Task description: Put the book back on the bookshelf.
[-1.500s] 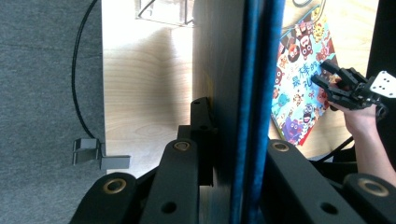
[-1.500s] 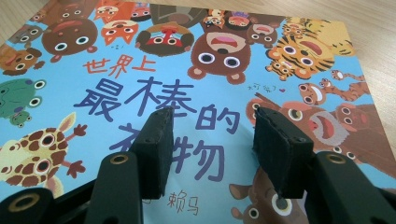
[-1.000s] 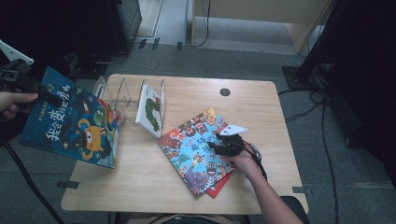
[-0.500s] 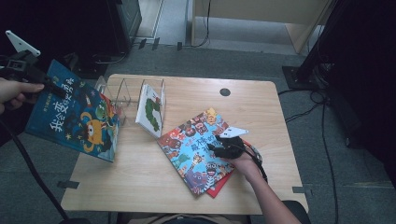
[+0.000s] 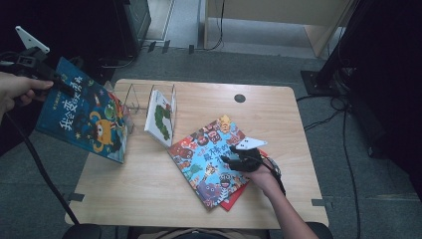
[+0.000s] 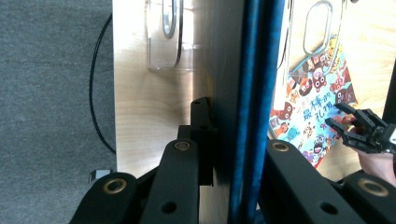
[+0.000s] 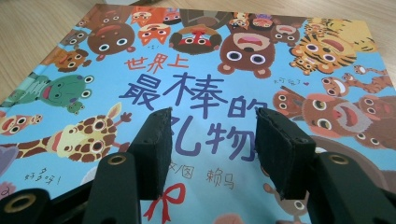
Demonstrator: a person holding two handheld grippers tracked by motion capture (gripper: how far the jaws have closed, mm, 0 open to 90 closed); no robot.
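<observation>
Blue monster book (image 5: 82,118), stiff, thin and slick, hangs at nine o'clock, clamped by my left fingers (image 5: 62,88) at its top edge; right fingers (image 5: 230,157) released.

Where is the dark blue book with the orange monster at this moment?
In the high view, the dark blue book hangs at the table's left edge, clamped by the left gripper, beside the clear rack.

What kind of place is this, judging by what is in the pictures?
Probably an indoor workroom or lab set up for recording, not a home: a plain wooden table stands on grey carpet, cables run across the floor, and dark equipment stands surround it.
</observation>
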